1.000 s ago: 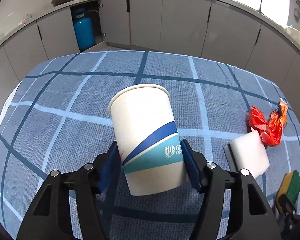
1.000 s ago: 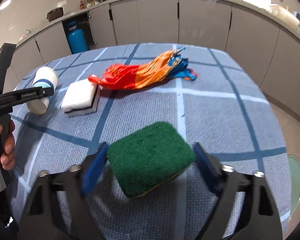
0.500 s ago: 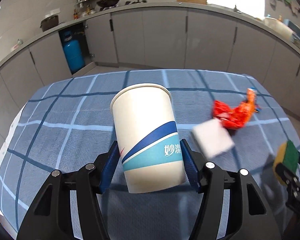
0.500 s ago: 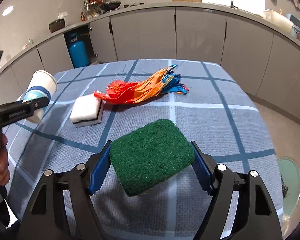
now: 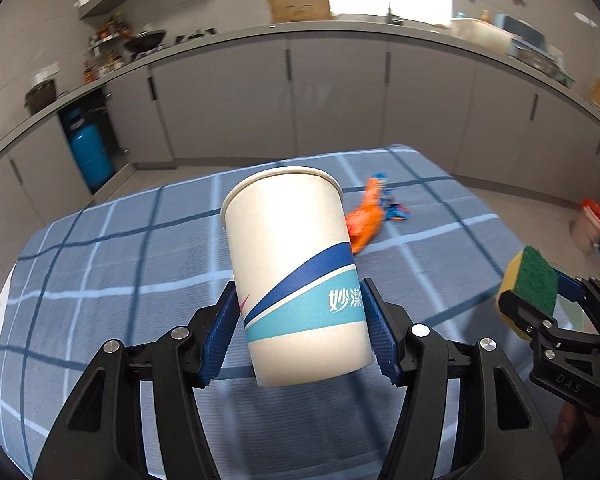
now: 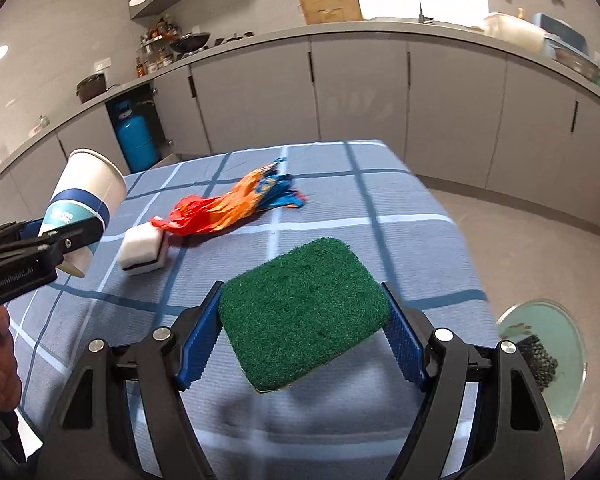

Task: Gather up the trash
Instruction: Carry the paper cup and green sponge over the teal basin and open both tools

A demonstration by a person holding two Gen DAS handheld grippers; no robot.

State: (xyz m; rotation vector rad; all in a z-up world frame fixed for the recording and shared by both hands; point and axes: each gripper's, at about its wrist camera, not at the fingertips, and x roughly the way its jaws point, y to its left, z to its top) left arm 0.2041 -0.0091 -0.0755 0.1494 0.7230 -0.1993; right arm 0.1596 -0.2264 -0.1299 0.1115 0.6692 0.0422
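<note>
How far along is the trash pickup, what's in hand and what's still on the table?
Nothing visibly binned yet. In hand: the left gripper is shut on the paper cup, the right gripper on the green sponge, both lifted clear of the table. Left: the orange wrapper and white sponge still lie on the cloth. A bin sits on the floor to the right.

On the cup (image 5: 296,280) I read white Chinese characters, "妙潔", printed on its teal band. My left gripper's (image 6: 24,264) black body carries "GenRobot.AI". The right gripper's (image 5: 540,312) housing shows small letters, perhaps "DAS".
</note>
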